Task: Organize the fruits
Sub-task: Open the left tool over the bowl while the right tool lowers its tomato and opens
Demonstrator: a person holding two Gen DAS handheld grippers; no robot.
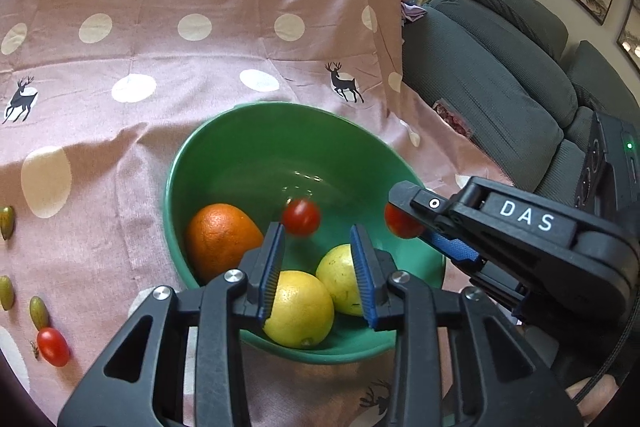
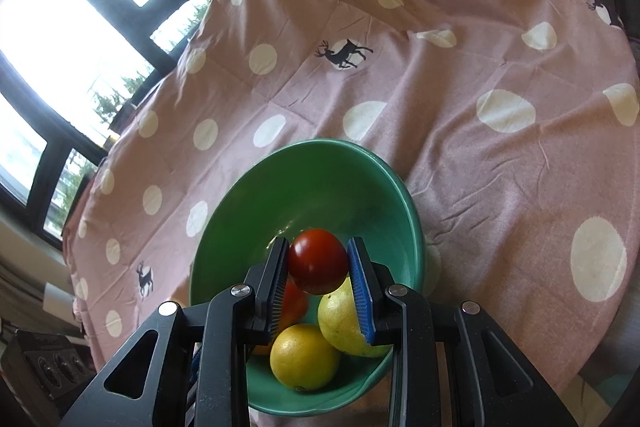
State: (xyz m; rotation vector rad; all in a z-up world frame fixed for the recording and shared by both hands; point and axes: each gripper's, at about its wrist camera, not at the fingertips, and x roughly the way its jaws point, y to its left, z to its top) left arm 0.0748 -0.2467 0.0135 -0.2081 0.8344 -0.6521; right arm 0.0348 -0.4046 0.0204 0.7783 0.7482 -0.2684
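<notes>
A green bowl (image 1: 256,147) sits on the pink dotted cloth. It holds an orange (image 1: 220,239), two yellow citrus fruits (image 1: 300,311) (image 1: 338,279) and a small red tomato (image 1: 301,217) that is blurred, near the bowl's middle. My left gripper (image 1: 318,267) is open and empty just above the bowl's near rim. My right gripper (image 2: 319,267) is shut on another cherry tomato (image 2: 318,261) and holds it over the bowl (image 2: 312,167); it shows at the right in the left wrist view (image 1: 404,221).
On the cloth left of the bowl lie a red cherry tomato (image 1: 53,346) and three green grapes (image 1: 39,311) (image 1: 6,291) (image 1: 7,222). A grey sofa (image 1: 500,75) stands to the right. Windows are behind the table.
</notes>
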